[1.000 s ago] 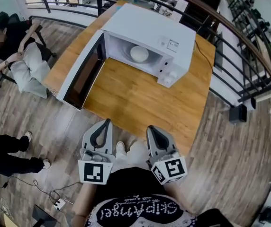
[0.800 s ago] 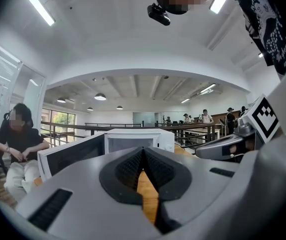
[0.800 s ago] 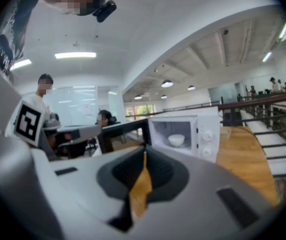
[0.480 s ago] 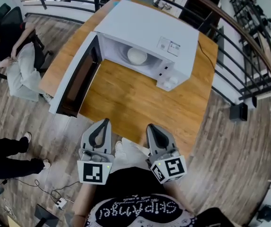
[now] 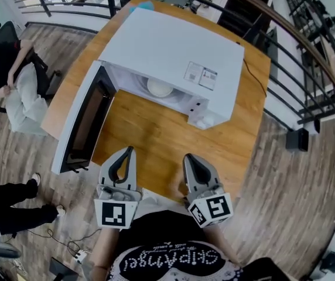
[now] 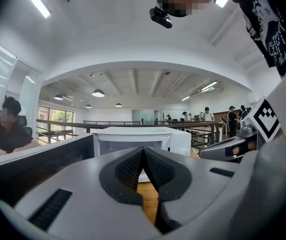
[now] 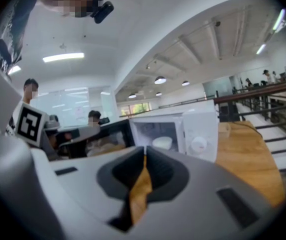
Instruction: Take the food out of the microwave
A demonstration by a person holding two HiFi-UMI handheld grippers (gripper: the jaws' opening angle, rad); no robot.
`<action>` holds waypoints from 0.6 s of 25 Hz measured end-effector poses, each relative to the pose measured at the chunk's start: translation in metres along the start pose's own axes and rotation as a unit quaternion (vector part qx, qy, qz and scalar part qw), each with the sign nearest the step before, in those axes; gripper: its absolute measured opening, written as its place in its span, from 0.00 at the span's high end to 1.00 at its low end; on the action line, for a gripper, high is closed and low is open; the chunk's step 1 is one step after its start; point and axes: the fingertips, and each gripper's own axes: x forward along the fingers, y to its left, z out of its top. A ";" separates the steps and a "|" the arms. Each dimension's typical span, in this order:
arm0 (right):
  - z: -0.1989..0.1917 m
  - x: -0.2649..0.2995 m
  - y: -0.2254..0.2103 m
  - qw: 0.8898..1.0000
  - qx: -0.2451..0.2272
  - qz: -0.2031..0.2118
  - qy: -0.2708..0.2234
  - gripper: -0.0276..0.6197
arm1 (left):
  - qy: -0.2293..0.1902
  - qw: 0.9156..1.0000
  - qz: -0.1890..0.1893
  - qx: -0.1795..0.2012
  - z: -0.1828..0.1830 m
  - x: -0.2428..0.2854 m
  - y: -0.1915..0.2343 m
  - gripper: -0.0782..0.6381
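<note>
A white microwave (image 5: 173, 51) stands on a wooden table (image 5: 156, 139), its door (image 5: 82, 122) swung wide open to the left. Inside sits a white bowl (image 5: 159, 87), also visible as a pale bowl (image 7: 162, 142) in the right gripper view. My left gripper (image 5: 131, 151) and right gripper (image 5: 186, 158) hover side by side over the table's near edge, both shut with nothing between the jaws, well short of the microwave (image 6: 138, 136). The microwave's dials (image 7: 199, 144) face me.
A dark metal railing (image 5: 296, 45) runs behind and right of the table. A seated person (image 5: 15, 69) is at the left beside the open door, and another person's legs (image 5: 9, 204) are at lower left. Cables (image 5: 68, 247) lie on the wood floor.
Both grippers have come forward toward the table and microwave together, staying shut. The microwave and its open door now look larger and nearer in the head view.
</note>
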 end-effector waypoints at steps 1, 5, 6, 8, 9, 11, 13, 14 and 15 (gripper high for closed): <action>0.000 0.003 -0.005 1.000 0.003 0.000 0.001 0.90 | 0.003 1.000 -0.001 0.001 0.000 0.006 0.000 0.85; -0.001 0.015 -0.017 1.000 0.012 0.003 0.004 0.90 | 0.010 1.000 -0.004 0.005 -0.003 0.023 0.000 0.85; -0.001 0.018 -0.019 1.000 0.013 0.004 0.006 0.90 | 0.011 1.000 -0.003 0.004 -0.003 0.027 0.001 0.85; -0.003 0.022 -0.021 1.000 0.014 0.003 0.009 0.90 | 0.011 1.000 -0.002 0.004 -0.004 0.033 0.002 0.85; -0.004 0.024 -0.022 1.000 0.014 0.002 0.011 0.90 | 0.010 1.000 -0.003 0.004 -0.005 0.036 0.003 0.85; -0.005 0.026 -0.023 1.000 0.015 -0.005 0.011 0.90 | 0.012 1.000 -0.008 0.009 -0.005 0.040 0.003 0.85; -0.004 0.027 -0.024 1.000 0.016 -0.017 0.010 0.90 | 0.015 1.000 -0.019 0.013 -0.005 0.045 0.004 0.85; -0.003 0.028 -0.025 1.000 0.016 -0.023 0.009 0.90 | 0.015 0.999 -0.025 0.016 -0.004 0.048 0.005 0.85; -0.003 0.030 -0.025 0.999 0.016 -0.030 0.007 0.90 | 0.014 0.999 -0.033 0.019 -0.004 0.051 0.005 0.85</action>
